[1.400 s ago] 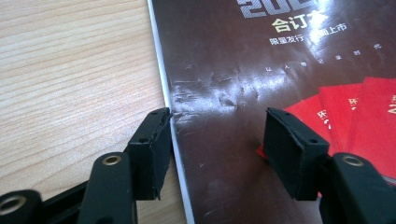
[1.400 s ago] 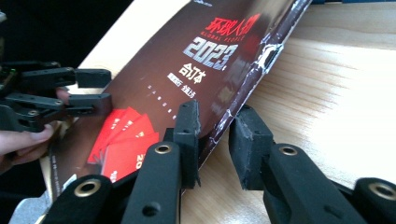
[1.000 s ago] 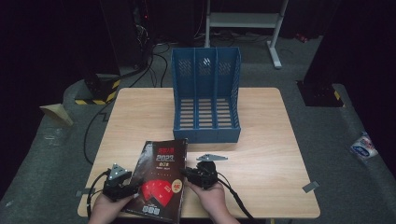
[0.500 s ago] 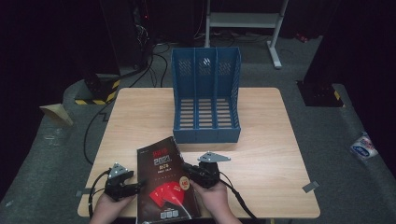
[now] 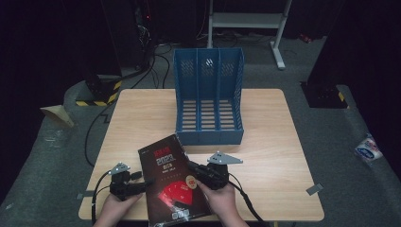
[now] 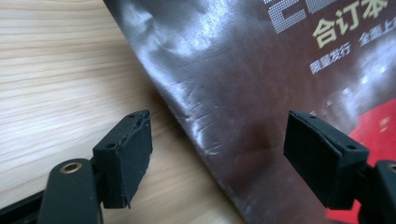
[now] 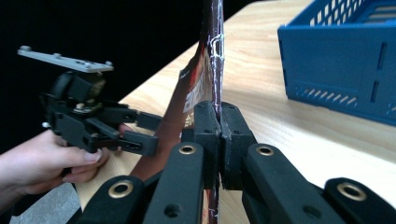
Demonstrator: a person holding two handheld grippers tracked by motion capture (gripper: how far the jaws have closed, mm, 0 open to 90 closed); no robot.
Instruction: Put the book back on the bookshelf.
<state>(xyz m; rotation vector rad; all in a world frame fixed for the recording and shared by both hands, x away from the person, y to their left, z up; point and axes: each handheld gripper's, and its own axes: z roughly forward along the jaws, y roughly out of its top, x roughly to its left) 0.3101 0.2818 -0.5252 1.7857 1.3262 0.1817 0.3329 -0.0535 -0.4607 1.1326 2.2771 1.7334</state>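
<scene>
A dark glossy magazine (image 5: 172,182) with a red graphic lies tilted at the near edge of the wooden table (image 5: 269,142). My right gripper (image 5: 191,166) is shut on its right edge; in the right gripper view the pads (image 7: 207,126) pinch the thin edge of the magazine (image 7: 212,56). My left gripper (image 5: 149,182) sits at the magazine's left edge. Its jaws have just been opening and now stand wide, and the pads (image 6: 126,154) do not touch the magazine's cover (image 6: 243,70) that reaches between them. The left gripper (image 7: 147,133) is held in a hand.
A blue three-slot file rack (image 5: 208,99) stands at the table's middle back, open toward me; its wall (image 7: 336,60) is to the right of the right gripper. Cables (image 5: 94,127) run over the floor at the left. Grey tape (image 5: 314,189) marks the near right corner.
The left gripper's jaws have let go of the magazine's left edge and spread. The magazine has swung slightly, its top toward the rack, with the right gripper still on it and a little higher.
</scene>
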